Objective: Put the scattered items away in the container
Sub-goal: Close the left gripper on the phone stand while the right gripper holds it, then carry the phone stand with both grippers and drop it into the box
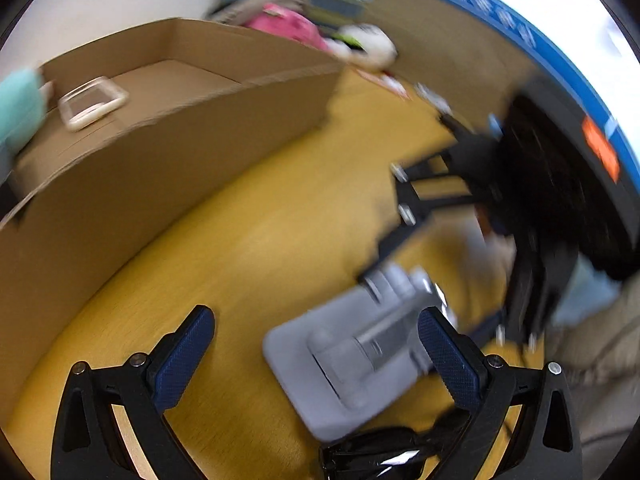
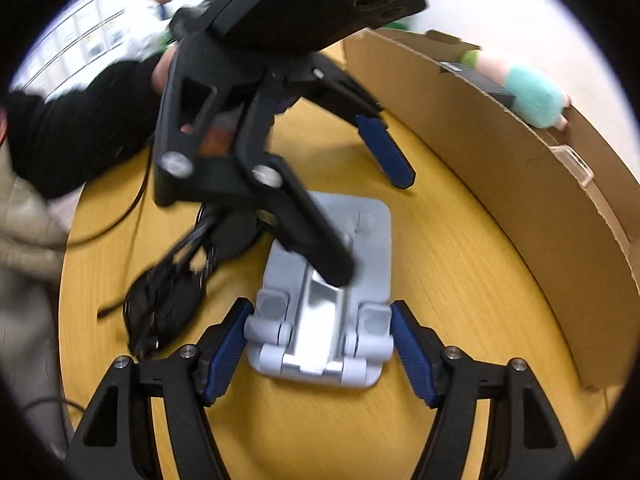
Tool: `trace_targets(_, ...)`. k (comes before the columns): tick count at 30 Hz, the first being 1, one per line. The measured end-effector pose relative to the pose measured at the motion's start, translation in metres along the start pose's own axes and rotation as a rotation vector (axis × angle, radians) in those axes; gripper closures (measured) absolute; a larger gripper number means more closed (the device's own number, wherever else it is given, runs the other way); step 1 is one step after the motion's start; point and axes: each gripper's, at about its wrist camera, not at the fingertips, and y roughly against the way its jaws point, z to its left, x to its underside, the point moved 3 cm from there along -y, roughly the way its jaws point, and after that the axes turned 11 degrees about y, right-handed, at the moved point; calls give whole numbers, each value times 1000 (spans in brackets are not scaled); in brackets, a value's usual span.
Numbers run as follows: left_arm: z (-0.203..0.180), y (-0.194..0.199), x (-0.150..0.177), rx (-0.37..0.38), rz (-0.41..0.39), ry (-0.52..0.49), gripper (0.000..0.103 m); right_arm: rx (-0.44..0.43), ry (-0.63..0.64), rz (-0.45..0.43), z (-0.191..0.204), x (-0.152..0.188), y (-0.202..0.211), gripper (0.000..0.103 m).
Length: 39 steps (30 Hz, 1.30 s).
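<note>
Two claws over one grey phone stand (image 2: 320, 292) — it lies folded flat on the yellow tabletop (image 2: 452, 264), beside the cardboard box (image 2: 500, 176). The right claw (image 2: 320, 354) has its blue pads spread either side of the stand's hinged end, close to it; whether they touch is hard to tell, so call it released, not gripping. The left claw (image 1: 316, 356) is spread wide too, nothing held; its view is smeared with blur. One of its fingers (image 2: 320, 236) hangs over the middle of the stand in the right wrist view, the other sits toward the box. In the left wrist view the stand (image 1: 352, 360) lies between its fingers, nearer the right-hand pad. Inside the box — a white frame-shaped thing (image 1: 94, 102) and something mint green (image 2: 534, 94) against the wall. A black crumpled object with a cable (image 2: 168, 300) lies on the tabletop just beside the stand
</note>
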Motion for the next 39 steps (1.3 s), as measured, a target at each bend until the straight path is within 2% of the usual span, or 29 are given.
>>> trace_targets(3,-19,-12,0,-61,118,-151,0,-12,21,22,-7,4,1,26)
trace_targets(6,-34,-20,-1,-76,198,-260,0,-17,7,26,-18,8,-1,24)
trace_targets(9,-43,-25,0,-84,248,-330,0,-23,18,6,-24,11,-2,24)
trace_targets(11,-47,-26,0,-93,275,-369,2,-28,34,-7,-27,13,0,30)
trace_targets(12,-48,-26,0,-98,282,-382,4,-27,41,-16,-27,15,2,36)
trace_targets(14,-48,-23,-2,-94,289,-397,9,-27,41,-24,-29,18,4,36)
trace_targets(17,-46,-18,-6,-84,285,-399,19,-41,58,-36,-32,19,5,36)
trace_targets(18,-45,-16,-7,-87,283,-398,25,-45,66,-37,-33,18,4,36)
trace_targets(24,-48,-12,-11,-84,276,-415,27,-50,101,-26,-31,17,5,37)
trace_targets(28,-56,5,-23,-146,202,-453,27,-17,111,-26,-37,12,11,36)
trace_targets(34,-77,58,-41,-220,79,-511,27,56,175,-63,-45,-11,52,36)
trace_targets(39,-55,105,-69,-291,8,-528,28,117,264,-58,-55,-40,86,37)
